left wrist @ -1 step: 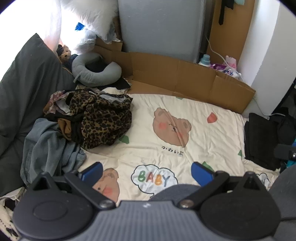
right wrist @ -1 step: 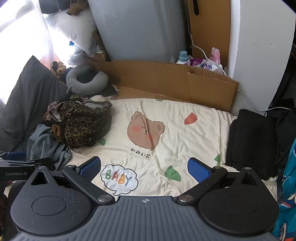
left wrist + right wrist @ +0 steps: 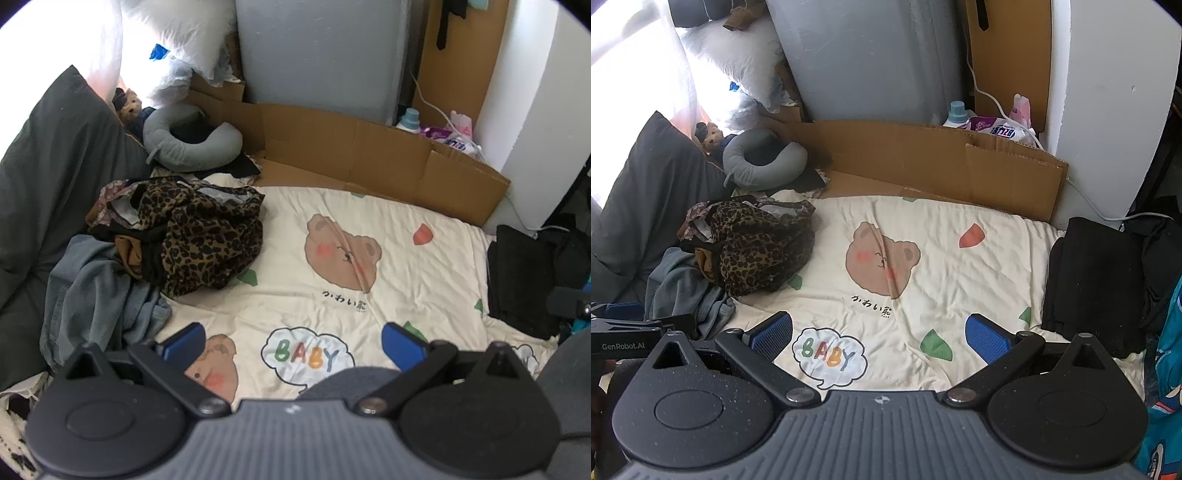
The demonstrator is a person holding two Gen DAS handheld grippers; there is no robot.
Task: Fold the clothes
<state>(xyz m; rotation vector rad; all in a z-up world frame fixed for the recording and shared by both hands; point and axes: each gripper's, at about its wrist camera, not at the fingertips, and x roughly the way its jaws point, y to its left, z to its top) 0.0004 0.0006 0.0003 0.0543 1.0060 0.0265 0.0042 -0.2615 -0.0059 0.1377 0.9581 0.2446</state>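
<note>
Bear-print bedsheet [image 3: 424, 266] with a heap of unfolded clothes [image 3: 192, 240] at its left edge; left claw [image 3: 293, 343] and right claw [image 3: 879, 332] hover above, both wide open and empty.

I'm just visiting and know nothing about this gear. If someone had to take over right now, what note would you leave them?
Left tool: open, holding nothing, above the bear-print blanket.
Right tool: open, holding nothing, over the same blanket.
Clothes: an unfolded heap at the blanket's left edge, with a leopard-print garment on top and a blue-grey denim garment beside it. Black clothes lie at the right edge; whether they are properly folded I cannot tell.
Done: nothing spread out on the blanket.
Left: take a garment from the heap, lay it flat, fold it.
</note>
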